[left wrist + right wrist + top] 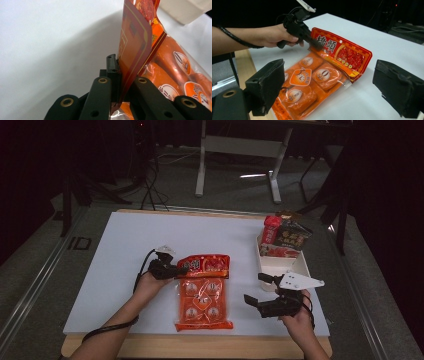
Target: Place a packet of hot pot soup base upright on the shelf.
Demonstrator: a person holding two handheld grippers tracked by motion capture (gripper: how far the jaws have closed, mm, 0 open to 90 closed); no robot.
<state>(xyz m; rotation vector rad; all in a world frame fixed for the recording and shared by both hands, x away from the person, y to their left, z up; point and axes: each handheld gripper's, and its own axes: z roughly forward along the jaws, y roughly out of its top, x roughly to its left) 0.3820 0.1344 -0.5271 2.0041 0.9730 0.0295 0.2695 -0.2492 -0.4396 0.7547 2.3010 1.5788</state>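
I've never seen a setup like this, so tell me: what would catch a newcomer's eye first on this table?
The bright orange snack pack in the middle of the white table stands out most; the left gripper is shut on the corner of its red header, which stands up off the table. To its right, the right gripper hangs open with nothing between its jaws. Behind that, a white box holds more red and dark packets.

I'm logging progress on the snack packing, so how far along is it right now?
Done: two packets already stand in the white bin. In hand: the left gripper is shut on the red header of the orange snack pack, whose body lies flat on the table. Left: probably lifting it across to the bin; the right gripper waits open beside it.
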